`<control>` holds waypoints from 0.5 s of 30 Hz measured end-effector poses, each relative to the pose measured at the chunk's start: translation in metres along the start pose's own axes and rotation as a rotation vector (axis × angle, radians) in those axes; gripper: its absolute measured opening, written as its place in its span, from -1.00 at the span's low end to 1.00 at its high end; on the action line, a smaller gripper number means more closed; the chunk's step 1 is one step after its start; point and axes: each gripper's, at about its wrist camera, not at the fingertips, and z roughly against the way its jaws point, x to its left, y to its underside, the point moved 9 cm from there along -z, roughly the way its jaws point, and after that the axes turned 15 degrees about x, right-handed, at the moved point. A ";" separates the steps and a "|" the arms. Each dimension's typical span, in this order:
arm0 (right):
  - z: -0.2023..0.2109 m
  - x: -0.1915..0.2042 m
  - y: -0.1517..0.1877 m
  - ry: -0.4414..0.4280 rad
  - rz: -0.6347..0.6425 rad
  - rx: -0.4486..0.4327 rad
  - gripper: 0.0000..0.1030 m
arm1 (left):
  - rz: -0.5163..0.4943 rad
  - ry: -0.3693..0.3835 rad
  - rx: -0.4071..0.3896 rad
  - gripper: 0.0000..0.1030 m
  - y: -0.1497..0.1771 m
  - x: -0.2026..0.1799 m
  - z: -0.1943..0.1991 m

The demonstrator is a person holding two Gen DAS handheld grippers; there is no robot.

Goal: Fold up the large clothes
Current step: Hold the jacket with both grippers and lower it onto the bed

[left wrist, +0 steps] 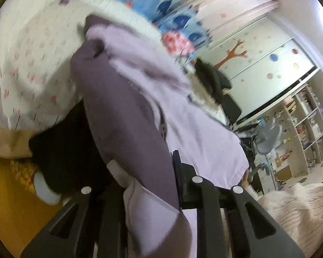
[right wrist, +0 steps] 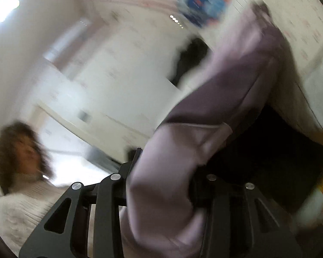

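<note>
A large purple garment (left wrist: 127, 116) with a pale lilac lining and a zipper hangs lifted in the air in the left wrist view. My left gripper (left wrist: 152, 185) is shut on its edge, with cloth bunched between the fingers. In the right wrist view the same garment (right wrist: 226, 99) stretches up and to the right. My right gripper (right wrist: 163, 185) is shut on another part of it, and the cloth hides the fingertips. Both views are blurred by motion.
A bed with a white floral quilt (left wrist: 32, 64) and a blue patterned blanket (left wrist: 152, 2) lies behind. A black garment (left wrist: 213, 79) lies on the bed. Shelves (left wrist: 303, 129) and a chair stand at right. A person (right wrist: 21, 150) in a white sweater is at left.
</note>
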 end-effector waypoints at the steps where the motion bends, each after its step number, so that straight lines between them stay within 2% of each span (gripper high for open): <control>1: -0.005 -0.008 0.007 0.022 -0.025 0.031 -0.29 | 0.028 -0.005 0.044 -0.60 0.009 0.012 -0.009; 4: -0.014 -0.026 0.026 0.045 -0.076 0.078 -0.28 | 0.100 0.036 0.087 -0.57 0.023 0.028 -0.019; 7: -0.004 -0.004 0.014 -0.081 -0.014 -0.016 -0.37 | 0.077 0.078 0.042 -0.57 0.017 0.016 -0.006; 8: 0.005 0.008 0.004 -0.138 0.025 -0.074 -0.41 | 0.057 0.091 0.004 -0.57 0.010 0.007 0.003; 11: 0.016 0.035 -0.025 -0.246 0.126 -0.179 -0.42 | 0.022 0.123 -0.099 -0.57 -0.015 -0.012 0.028; 15: 0.017 0.062 -0.074 -0.310 0.227 -0.234 -0.42 | -0.020 0.167 -0.224 -0.58 -0.057 -0.034 0.059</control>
